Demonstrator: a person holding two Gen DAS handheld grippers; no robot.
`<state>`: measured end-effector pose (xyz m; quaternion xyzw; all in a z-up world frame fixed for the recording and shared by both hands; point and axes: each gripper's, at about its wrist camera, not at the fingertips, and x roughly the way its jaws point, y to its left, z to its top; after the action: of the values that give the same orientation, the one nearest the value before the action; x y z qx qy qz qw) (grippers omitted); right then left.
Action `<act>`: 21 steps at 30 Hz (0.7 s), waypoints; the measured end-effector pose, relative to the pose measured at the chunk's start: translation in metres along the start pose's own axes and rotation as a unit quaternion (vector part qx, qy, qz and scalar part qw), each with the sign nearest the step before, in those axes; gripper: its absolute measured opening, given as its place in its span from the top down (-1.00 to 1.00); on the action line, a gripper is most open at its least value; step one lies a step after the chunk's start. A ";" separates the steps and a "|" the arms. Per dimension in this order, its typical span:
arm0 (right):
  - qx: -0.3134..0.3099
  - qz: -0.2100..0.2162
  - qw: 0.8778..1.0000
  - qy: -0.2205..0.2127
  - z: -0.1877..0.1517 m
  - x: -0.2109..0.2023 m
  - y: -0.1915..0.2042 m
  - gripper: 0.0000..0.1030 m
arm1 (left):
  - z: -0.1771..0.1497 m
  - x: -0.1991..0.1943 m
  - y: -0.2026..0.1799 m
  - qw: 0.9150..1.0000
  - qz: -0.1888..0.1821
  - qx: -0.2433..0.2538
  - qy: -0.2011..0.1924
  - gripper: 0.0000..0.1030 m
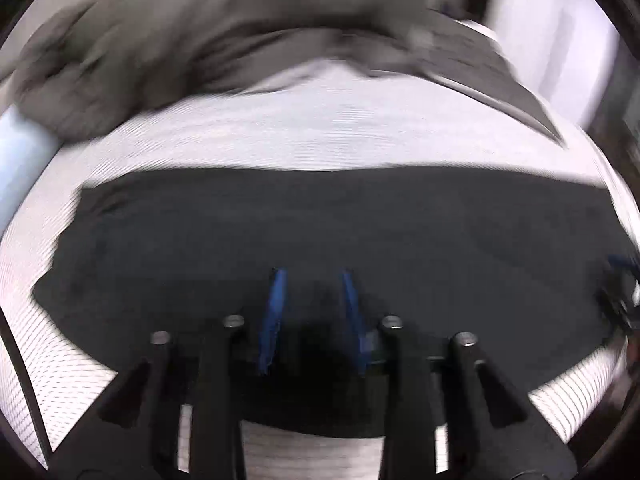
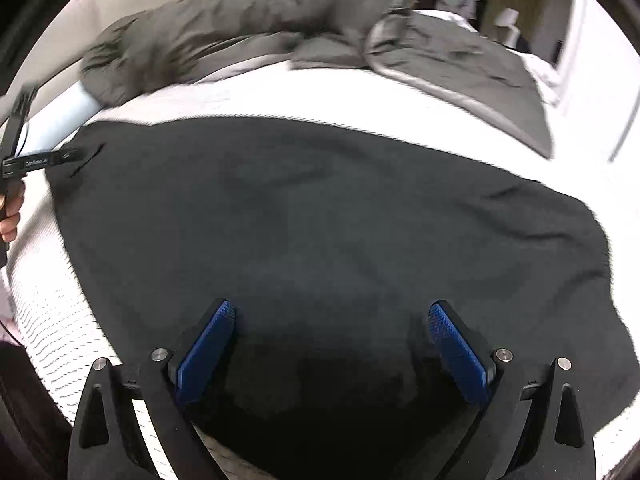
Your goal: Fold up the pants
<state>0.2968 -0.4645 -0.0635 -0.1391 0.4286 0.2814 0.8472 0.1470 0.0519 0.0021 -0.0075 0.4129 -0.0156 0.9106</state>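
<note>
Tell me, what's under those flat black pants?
The black pants lie on a white ribbed bed cover, which shows around their edges. What lies directly beneath them is covered.

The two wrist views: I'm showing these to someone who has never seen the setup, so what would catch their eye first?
First, the black pants, spread flat as a big dark slab across the white bedspread. Next, the blue-padded jaws in the foreground: the right gripper stands wide open over the cloth, the left gripper narrower, nothing pinched. Behind, a rumpled grey duvet is heaped along the far side of the bed.
</note>
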 end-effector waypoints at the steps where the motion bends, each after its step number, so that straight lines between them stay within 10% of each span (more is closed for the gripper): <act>1: -0.003 0.006 1.000 -0.001 -0.001 0.002 0.006 -0.92 | -0.003 -0.001 -0.026 1.000 -0.011 0.028 -0.005 -0.16; 4: -0.005 0.030 1.000 -0.002 -0.007 0.003 0.015 -0.92 | -0.012 -0.005 -0.091 0.994 -0.036 0.100 -0.022 -0.50; 15: 0.023 0.063 0.998 -0.006 -0.022 -0.015 -0.021 -0.93 | -0.018 0.023 -0.181 0.985 -0.053 0.166 0.005 -0.50; 21: 0.100 -0.033 0.994 -0.016 -0.018 -0.008 -0.058 -0.93 | -0.016 0.029 -0.211 0.986 -0.067 0.154 0.011 -0.52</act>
<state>0.3160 -0.5230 -0.0687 -0.0629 0.4359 0.2116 0.8725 0.1500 -0.1600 -0.0248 0.1052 0.4142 -0.1403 0.8931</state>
